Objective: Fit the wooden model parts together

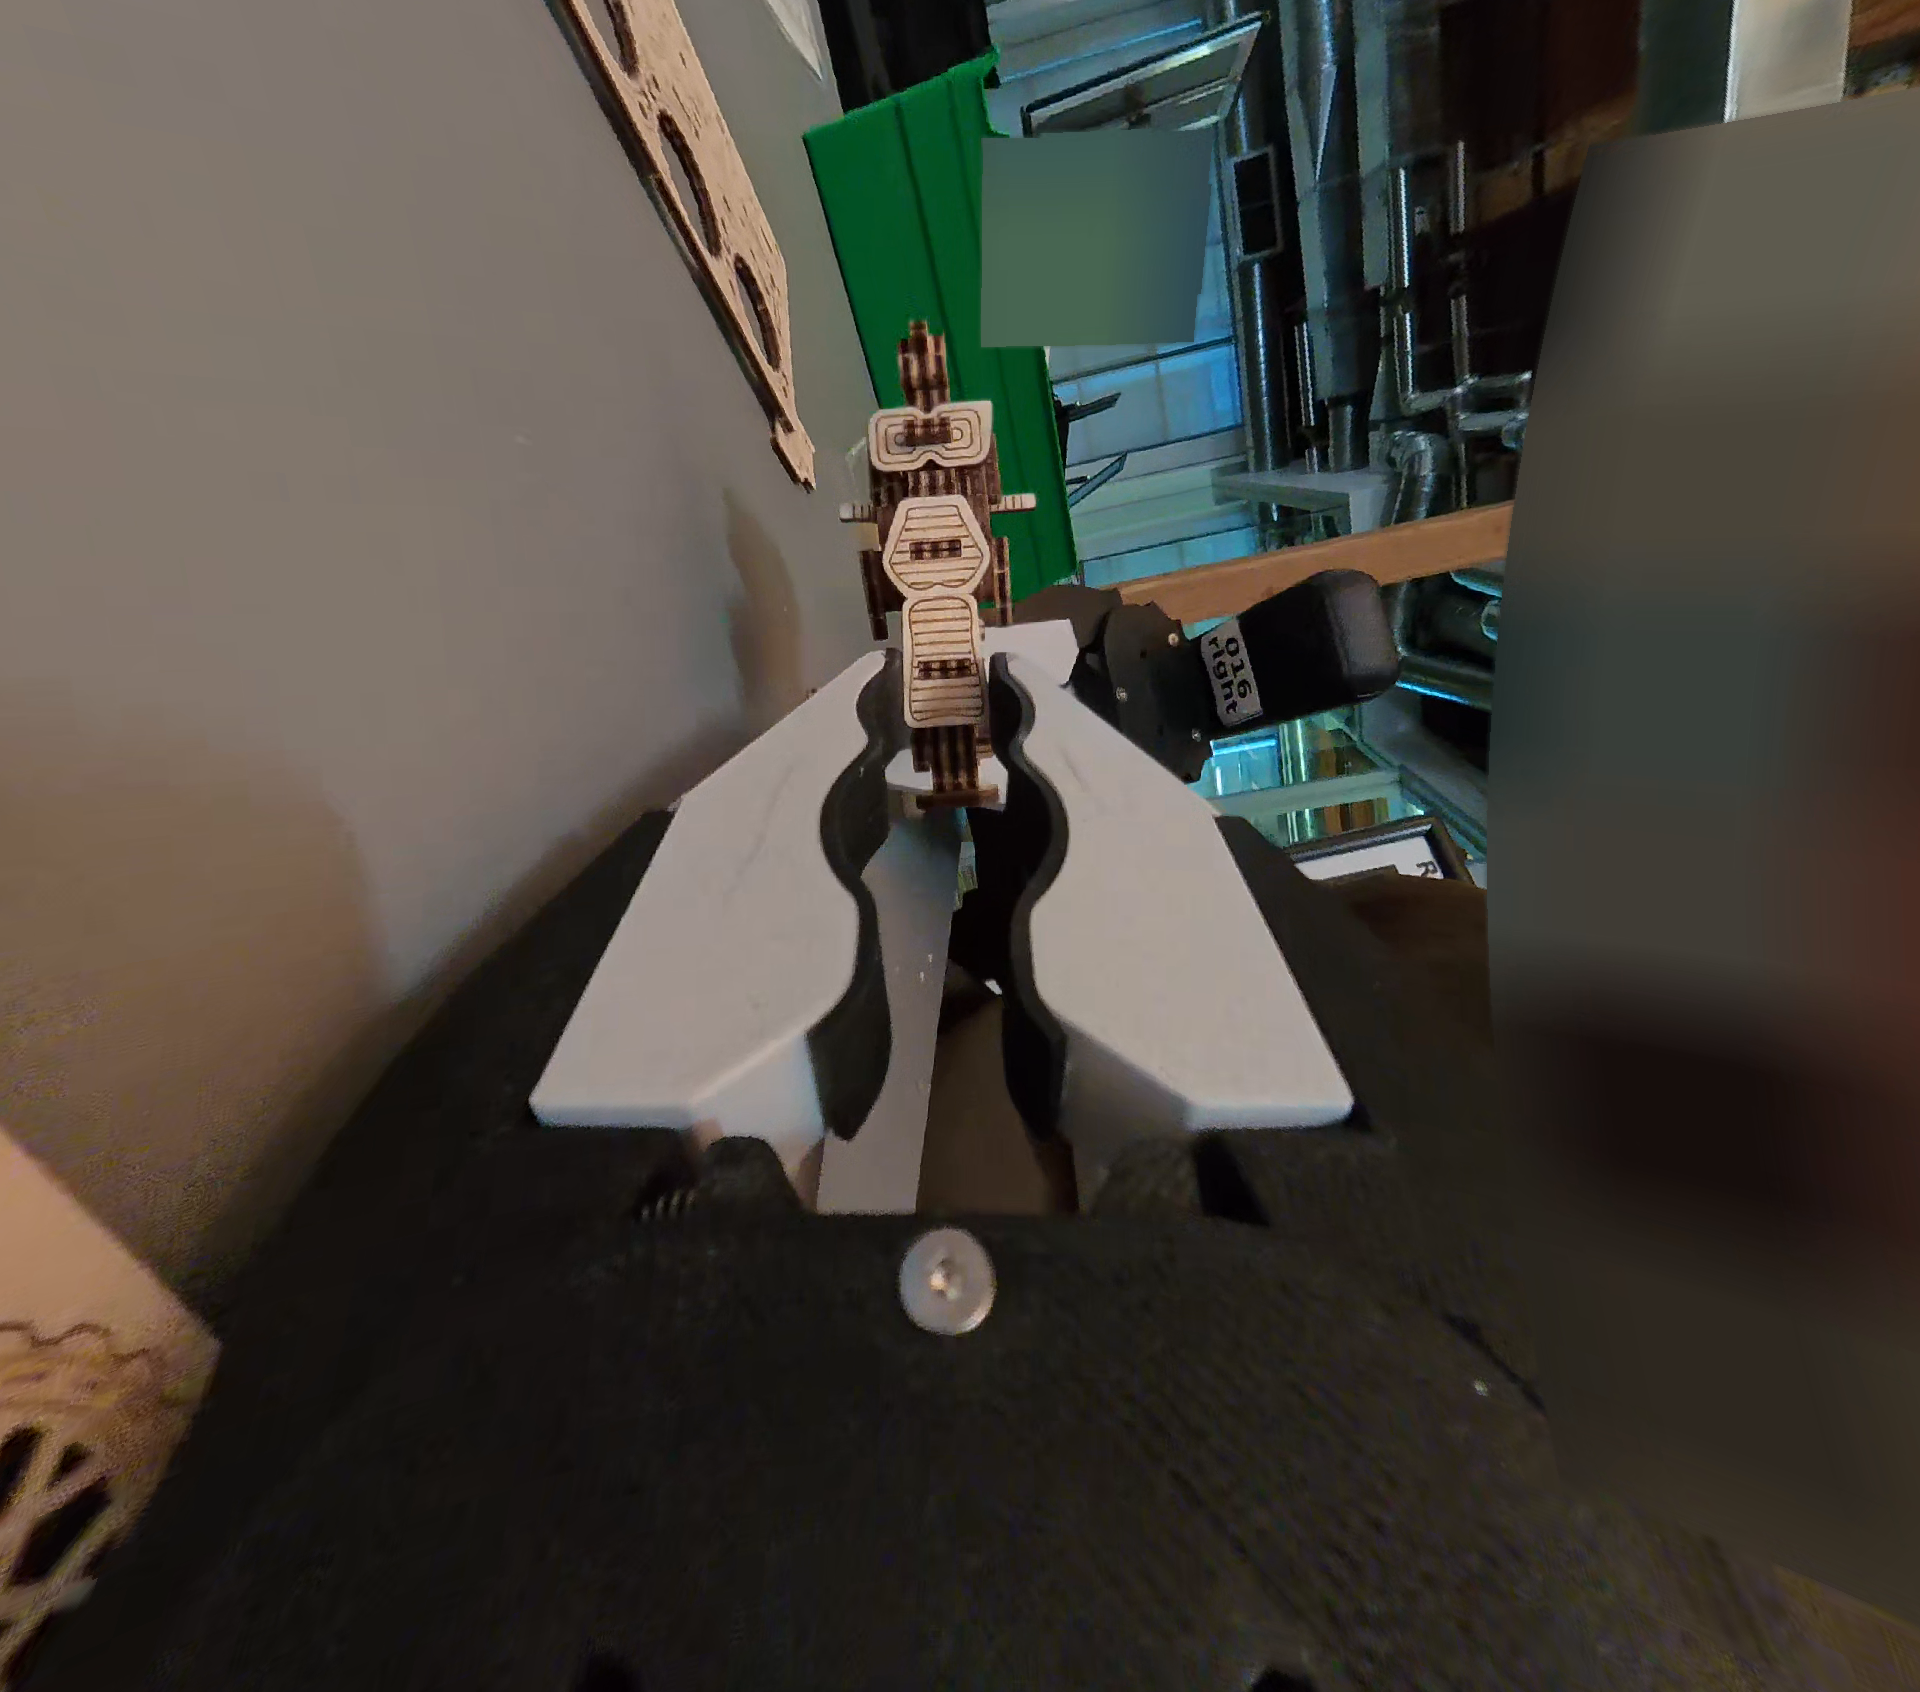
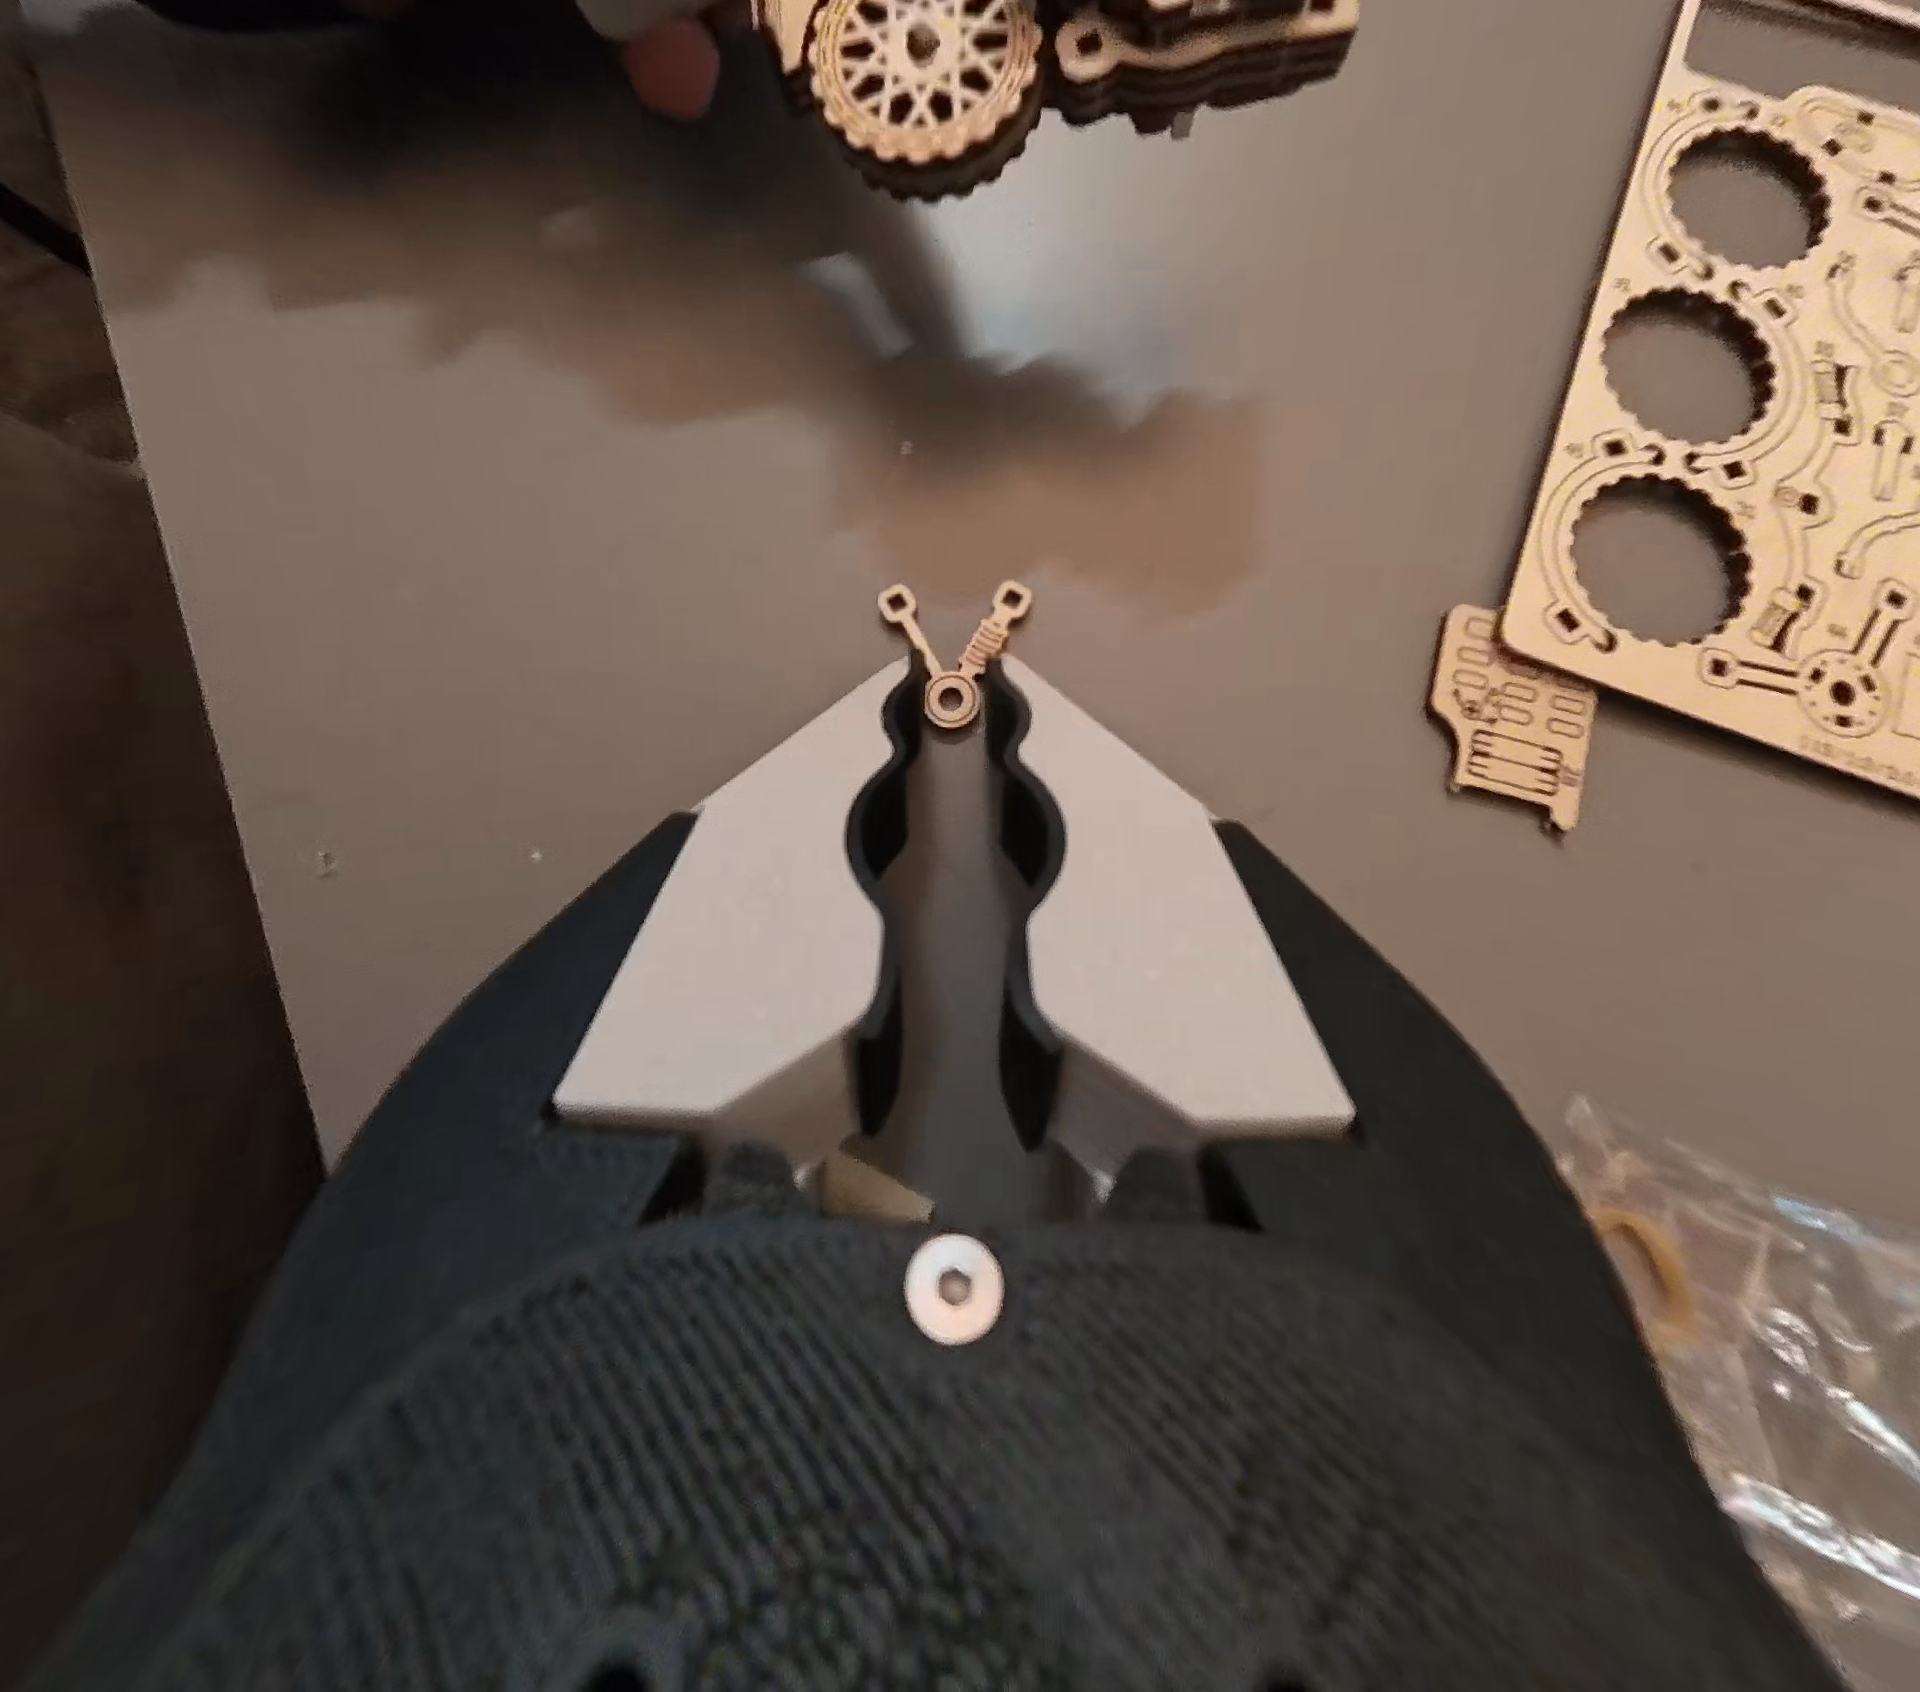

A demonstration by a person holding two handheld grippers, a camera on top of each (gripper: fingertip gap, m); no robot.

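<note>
1. One left gripper has its two fingers clamped on the one wooden model, held above the grey table at the far side.
2. One right gripper pinches one small V-shaped wooden piece between its fingertips, near the middle.
3. One wheel shows on the model.
4. One punched wooden sheet lies to the right, with three round holes; one small loose panel touches its near corner.
5. One clear plastic bag lies near right.

Grey counter, carried a punched-out wooden sheet at right, a small loose panel touching it, a clear plastic bag nearer.
</note>
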